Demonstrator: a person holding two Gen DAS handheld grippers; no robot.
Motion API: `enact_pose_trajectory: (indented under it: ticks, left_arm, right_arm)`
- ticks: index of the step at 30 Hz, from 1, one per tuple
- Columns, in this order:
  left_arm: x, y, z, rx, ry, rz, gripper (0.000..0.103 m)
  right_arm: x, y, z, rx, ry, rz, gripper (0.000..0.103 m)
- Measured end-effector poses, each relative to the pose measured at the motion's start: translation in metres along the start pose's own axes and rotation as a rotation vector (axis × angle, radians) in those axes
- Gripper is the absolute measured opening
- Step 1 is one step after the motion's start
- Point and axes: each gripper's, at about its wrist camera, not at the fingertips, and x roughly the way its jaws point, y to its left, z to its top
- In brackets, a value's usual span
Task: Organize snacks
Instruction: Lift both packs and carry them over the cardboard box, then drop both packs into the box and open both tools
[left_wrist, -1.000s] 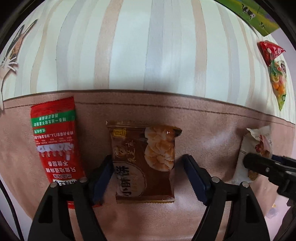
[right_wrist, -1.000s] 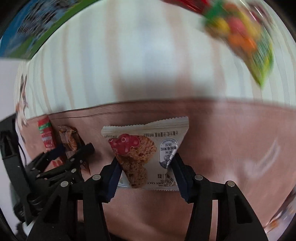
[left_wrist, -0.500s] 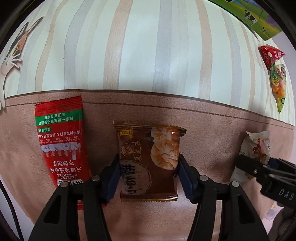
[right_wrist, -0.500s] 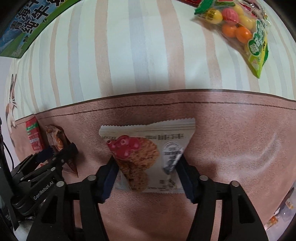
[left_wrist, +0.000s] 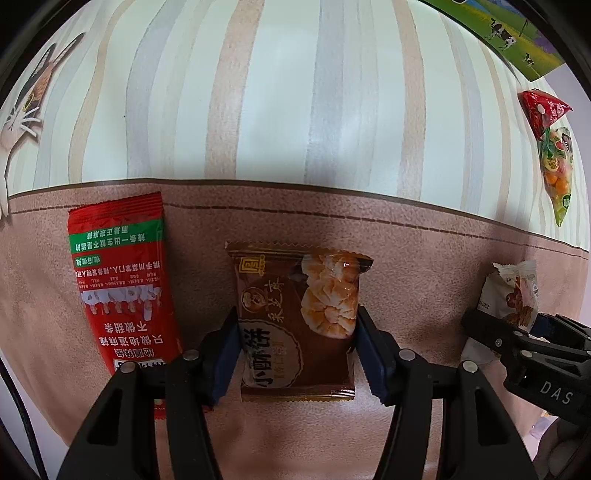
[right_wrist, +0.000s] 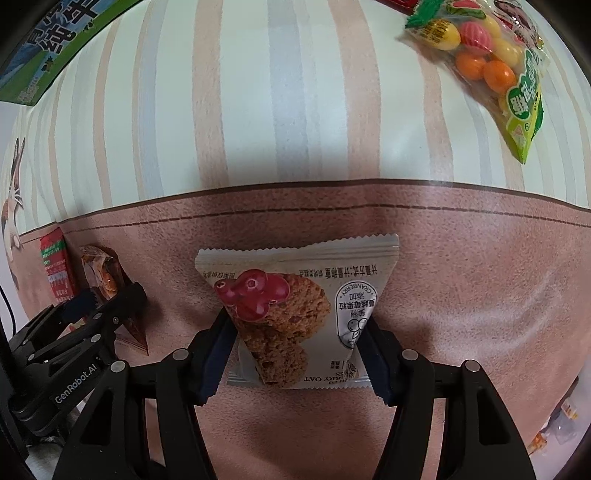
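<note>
The left gripper (left_wrist: 297, 354) was clenched on the brown biscuit packet (left_wrist: 295, 325), its blue pads pressing the packet's two long sides at centre frame, on the brown band of the worktop (left_wrist: 424, 258). The packet's long axis ran straight up the frame, away from the gripper. In the right wrist view, the right gripper (right_wrist: 297, 354) grasped the white cranberry oat packet (right_wrist: 299, 314) the same way, pads against its tapering sides. A red sachet (left_wrist: 122, 288) lay just beside the brown packet, at left, parallel to it.
</note>
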Motion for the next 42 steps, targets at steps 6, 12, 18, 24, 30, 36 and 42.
enact_pose_trajectory:
  ticks: [6, 12, 18, 24, 30, 36, 42]
  left_arm:
    - [0.002, -0.001, 0.001, -0.001, 0.002, 0.003, 0.056]
    - [-0.014, -0.005, 0.001, 0.015, -0.017, 0.0, 0.054]
    - [-0.1, -0.025, 0.02, 0.068, -0.15, -0.103, 0.054]
    - [-0.211, -0.04, 0.086, 0.094, -0.297, -0.261, 0.054]
    - [-0.246, -0.049, 0.165, 0.146, -0.334, -0.212, 0.054]
    - [-0.224, -0.051, 0.224, 0.117, -0.227, -0.211, 0.054]
    - [-0.191, -0.062, 0.25, 0.107, -0.112, -0.197, 0.054]
  right_arm:
    - [0.002, 0.0, 0.004, 0.008, 0.006, 0.007, 0.067]
    - [-0.005, 0.0, 0.003, -0.014, -0.012, 0.016, 0.058]
    - [-0.07, 0.012, 0.003, -0.05, -0.108, 0.139, 0.058]
    - [-0.189, 0.027, 0.037, -0.1, -0.323, 0.26, 0.058]
    - [-0.258, 0.033, 0.107, -0.125, -0.459, 0.224, 0.058]
    - [-0.254, 0.025, 0.178, -0.096, -0.401, 0.215, 0.058]
    - [-0.23, 0.019, 0.211, -0.068, -0.302, 0.219, 0.066]
